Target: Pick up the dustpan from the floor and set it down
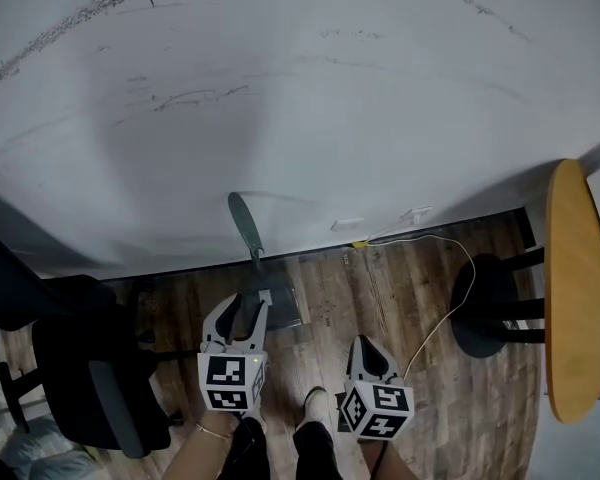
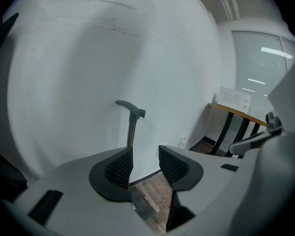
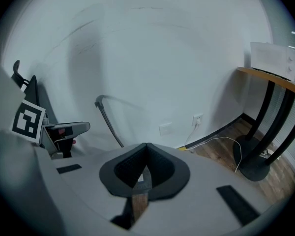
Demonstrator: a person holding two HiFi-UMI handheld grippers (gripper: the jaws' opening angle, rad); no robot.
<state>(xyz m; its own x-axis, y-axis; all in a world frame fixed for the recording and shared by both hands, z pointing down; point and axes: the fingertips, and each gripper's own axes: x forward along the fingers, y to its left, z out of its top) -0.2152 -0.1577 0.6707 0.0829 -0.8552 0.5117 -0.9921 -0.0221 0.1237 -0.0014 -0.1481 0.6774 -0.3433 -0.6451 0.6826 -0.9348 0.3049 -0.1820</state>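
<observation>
The grey dustpan stands on the wooden floor by the wall, its pan [image 1: 283, 306] down and its long handle [image 1: 245, 224] leaning up against the white wall. My left gripper [image 1: 241, 311] is open just in front of the pan, a little to its left. In the left gripper view the handle [image 2: 132, 128] rises above the gap between the fingers and the pan [image 2: 145, 203] shows below the left gripper [image 2: 145, 162], untouched. My right gripper [image 1: 366, 349] is shut and empty, to the right of the pan. The right gripper view shows its tips meeting [image 3: 146, 148], with the handle [image 3: 108, 122] at the left.
A black chair [image 1: 90, 378] stands at the left. A round wooden table [image 1: 576, 288] on a black base [image 1: 483, 311] is at the right, and a white cable [image 1: 442, 308] runs from it to a wall socket [image 1: 415, 214]. The person's feet [image 1: 314, 409] are between the grippers.
</observation>
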